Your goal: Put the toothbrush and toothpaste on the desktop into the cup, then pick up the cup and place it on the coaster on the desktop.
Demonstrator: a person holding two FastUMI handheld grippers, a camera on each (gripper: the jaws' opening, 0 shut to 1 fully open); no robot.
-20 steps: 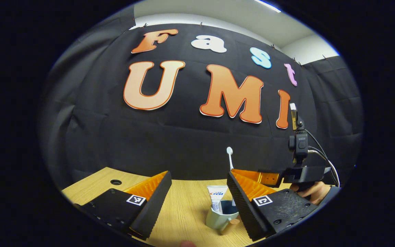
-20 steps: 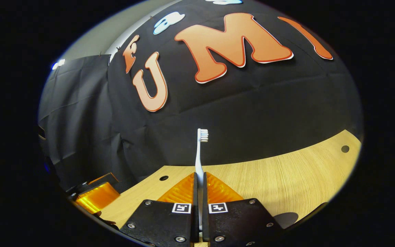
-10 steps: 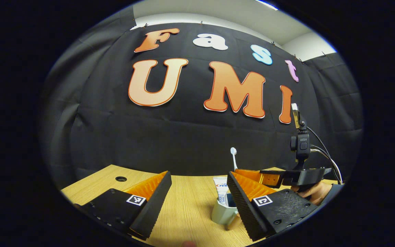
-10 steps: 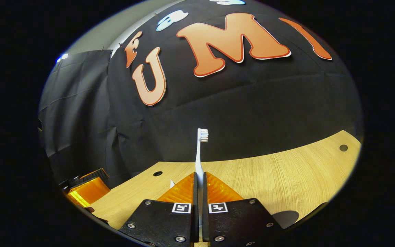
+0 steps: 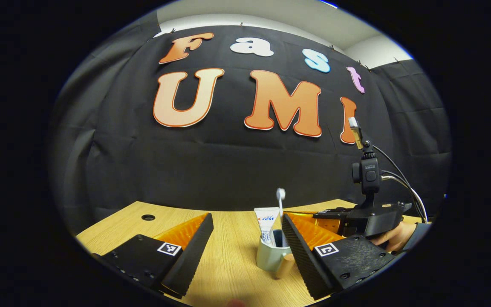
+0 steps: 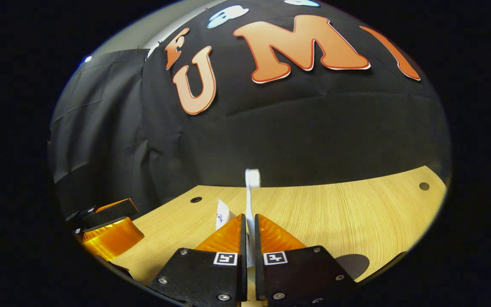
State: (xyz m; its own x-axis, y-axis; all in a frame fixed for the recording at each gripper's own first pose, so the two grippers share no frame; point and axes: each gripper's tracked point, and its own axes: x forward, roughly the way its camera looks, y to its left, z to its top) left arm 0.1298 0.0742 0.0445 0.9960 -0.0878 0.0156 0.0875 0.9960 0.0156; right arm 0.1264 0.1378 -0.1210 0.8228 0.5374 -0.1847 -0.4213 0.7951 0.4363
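Desktop (image 5: 228,256) of pale wood spreads beneath both claws. Left gripper (image 5: 247,251) hangs released, jaws wide, the cup (image 5: 271,256) standing between and just beyond its fingers, with the toothpaste (image 5: 267,221) upright inside. Right gripper (image 6: 249,238), held in a hand (image 5: 392,238), looks to be grasping the toothbrush (image 6: 250,200) upright, lower end in the cup. Released while tilted, the brush could tip out or topple the cup. The left gripper view gives the cup; the right gripper view gives a dark round patch, perhaps the coaster (image 6: 354,264), beside its right finger.
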